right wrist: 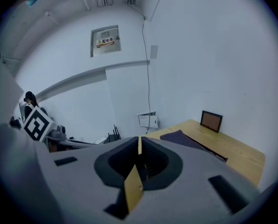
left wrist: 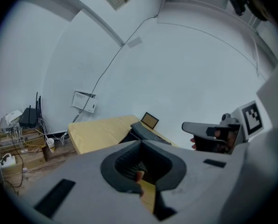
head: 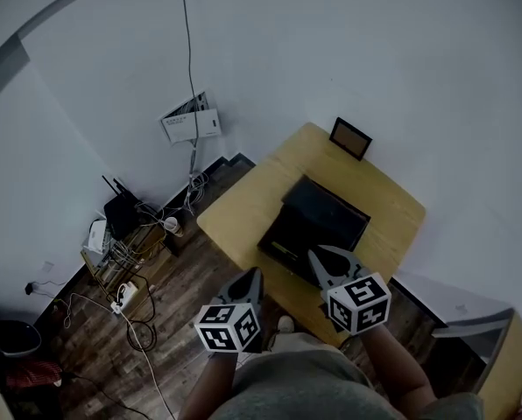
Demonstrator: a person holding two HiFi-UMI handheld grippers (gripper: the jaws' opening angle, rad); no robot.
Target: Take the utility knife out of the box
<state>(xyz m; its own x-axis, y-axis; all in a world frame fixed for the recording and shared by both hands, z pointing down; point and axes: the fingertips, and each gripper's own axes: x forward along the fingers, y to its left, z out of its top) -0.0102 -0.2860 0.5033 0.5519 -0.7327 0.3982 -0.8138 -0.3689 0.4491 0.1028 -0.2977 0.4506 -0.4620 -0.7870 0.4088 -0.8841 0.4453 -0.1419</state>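
Closest to me, the person's grey shirt [head: 305,381] is filling the bottom of the head view, and two forearms are reaching out from it, each one carrying a gripper with one marker cube. I am seeing the left gripper [head: 254,276] hanging over the dark wooden floor [head: 182,278], just off the near corner of the table [head: 235,213], with its two jaws meeting at the tips and nothing between them. I am reading the right gripper [head: 320,256] the same way: its own view is showing the jaws pressed together along a thin seam, empty, and from above its tips are overlapping the near edge of the box [head: 318,217]. That box is sitting around the middle of the yellow wooden tabletop. It is looking black, flat and square-cornered, with a raised rim along its far side; I cannot tell whether a lid is standing up there. I am not making out the utility knife. A thin pale strip is lying inside the box along its near left edge, but it is too small for me to name. Counting, I am getting two grippers, one box, one table and one small dark picture frame [head: 350,138] standing at the table's far end, against the white wall. One white panel [head: 191,122] is hanging on that wall further left, with a cable running up from it.
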